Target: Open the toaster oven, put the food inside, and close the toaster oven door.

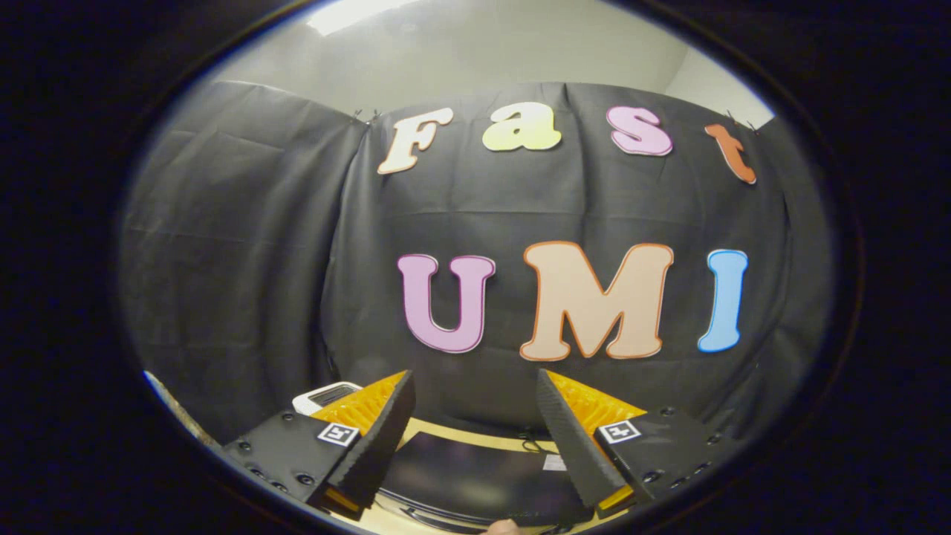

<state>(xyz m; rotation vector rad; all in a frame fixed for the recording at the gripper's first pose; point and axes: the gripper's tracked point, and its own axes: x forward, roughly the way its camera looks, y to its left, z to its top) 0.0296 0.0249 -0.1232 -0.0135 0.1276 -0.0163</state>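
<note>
My gripper (475, 375) is open, with a wide gap and nothing held. It is raised and looks at the booth's black cloth wall. Low between the fingers lies the flat black top of what looks like the toaster oven (475, 472), with a small white sticker near the right finger. Its door and front are hidden below my view. A small bit of a person's hand (505, 526) shows just under the oven's near edge.
A white object (327, 394) with a dark inset peeks out behind the left finger. A strip of light wooden table (461, 433) shows beyond the oven, running up to the cloth wall.
</note>
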